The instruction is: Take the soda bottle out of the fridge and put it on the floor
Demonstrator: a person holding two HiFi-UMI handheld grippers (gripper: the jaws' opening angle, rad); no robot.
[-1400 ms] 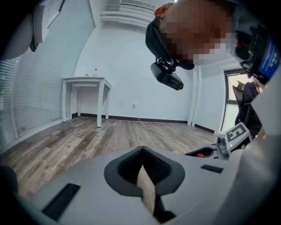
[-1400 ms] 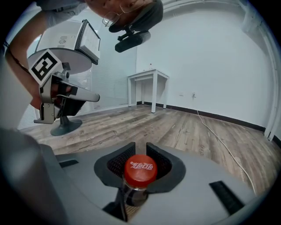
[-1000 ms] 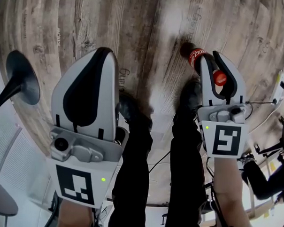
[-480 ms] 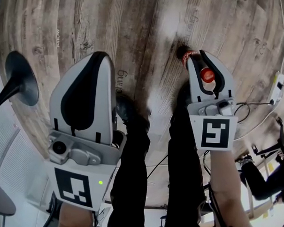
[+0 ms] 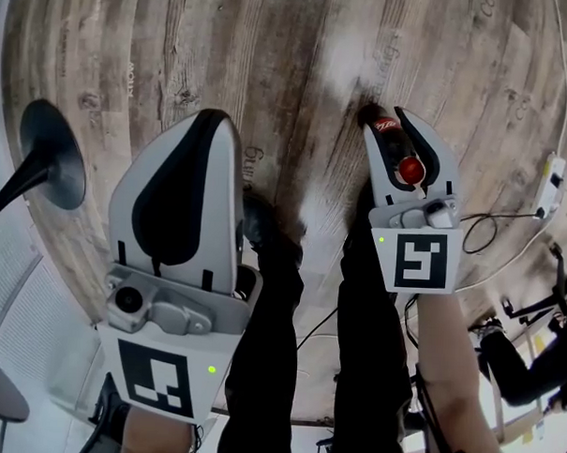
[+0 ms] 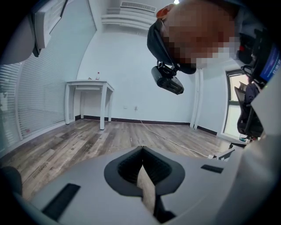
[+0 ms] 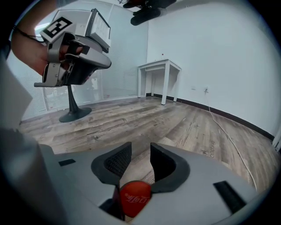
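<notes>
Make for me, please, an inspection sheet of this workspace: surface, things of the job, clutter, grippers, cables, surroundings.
Surface: wood-plank floor.
Job's things: soda bottle, red cap on, upright between the right gripper's jaws; it seems to stand on the floor. Fridge not in view.
Clutter: dark equipment at the head view's right edge, too unclear to name.
Grippers: left gripper shut, empty. Right gripper open; its jaws have just been opening, the cap between them, pads not pressing.
Cables: white cable along the floor; white power strip; black cable.
Surroundings: white table, black pedestal base, window blinds, person's dark trouser legs.
</notes>
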